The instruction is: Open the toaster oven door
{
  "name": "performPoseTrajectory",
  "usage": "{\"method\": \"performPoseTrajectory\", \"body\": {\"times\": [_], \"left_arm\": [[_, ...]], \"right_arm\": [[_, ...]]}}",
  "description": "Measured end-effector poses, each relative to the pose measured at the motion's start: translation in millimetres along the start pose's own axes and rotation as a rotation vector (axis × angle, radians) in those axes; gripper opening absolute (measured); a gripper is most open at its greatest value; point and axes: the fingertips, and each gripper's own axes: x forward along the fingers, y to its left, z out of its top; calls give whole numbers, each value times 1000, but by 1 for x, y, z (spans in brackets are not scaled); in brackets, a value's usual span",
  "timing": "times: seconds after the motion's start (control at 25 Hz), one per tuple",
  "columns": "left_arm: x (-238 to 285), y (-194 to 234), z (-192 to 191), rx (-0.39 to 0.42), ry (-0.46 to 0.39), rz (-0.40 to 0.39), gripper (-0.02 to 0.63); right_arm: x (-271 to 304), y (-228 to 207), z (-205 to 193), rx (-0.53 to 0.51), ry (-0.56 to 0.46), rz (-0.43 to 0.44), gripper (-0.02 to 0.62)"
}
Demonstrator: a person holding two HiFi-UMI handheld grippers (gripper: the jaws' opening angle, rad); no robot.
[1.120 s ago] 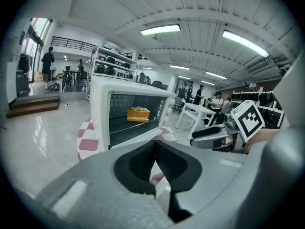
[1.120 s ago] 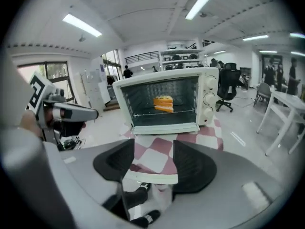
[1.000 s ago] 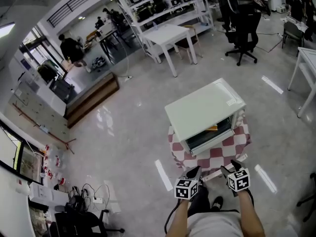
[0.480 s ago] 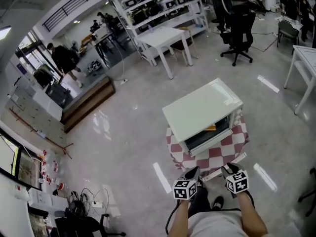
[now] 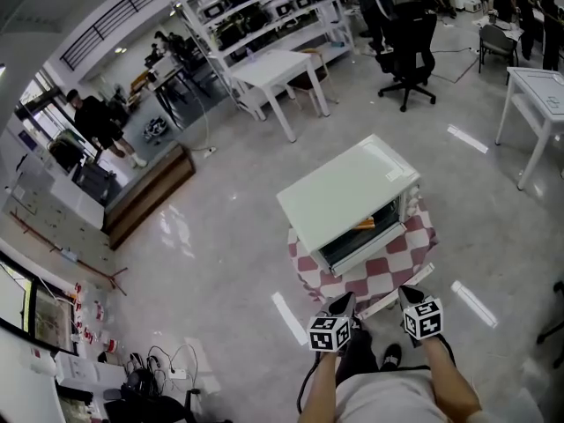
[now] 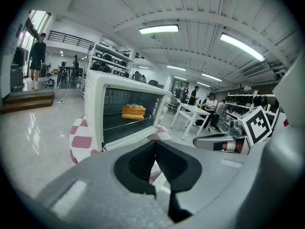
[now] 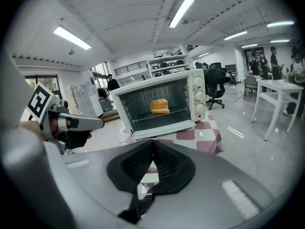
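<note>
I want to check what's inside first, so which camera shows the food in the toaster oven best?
The right gripper view: it faces the glass door squarely, so the orange layered food shows clearly. The left gripper view shows the food at an angle; the head view catches only an orange sliver.

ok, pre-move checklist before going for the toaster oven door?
1. Toaster oven door shut, as expected at the start: ok.
2. Door handle located: cannot tell; no view shows it plainly.
3. Left tool free: ok; shut, nothing between its jaws.
4. Right tool ready to grasp: not ok; its jaws have just closed on nothing, so reopen first.
5. Tools at the door: not ok; neither touches it.
6. Orange food clear of the door: ok; it sits back inside, behind the glass.
</note>
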Motion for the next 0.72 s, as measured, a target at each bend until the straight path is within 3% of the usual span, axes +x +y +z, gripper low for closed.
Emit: {"method": "performPoseTrajectory", "body": {"times": [0.48, 0.72], "left_arm": [[4, -5, 11, 47, 12, -15, 8], [3, 1, 5, 54, 62, 27, 7]], "right_arm": [[-3, 2, -11, 28, 10, 16, 3], [-3, 2, -7, 12, 16, 19, 3]]}}
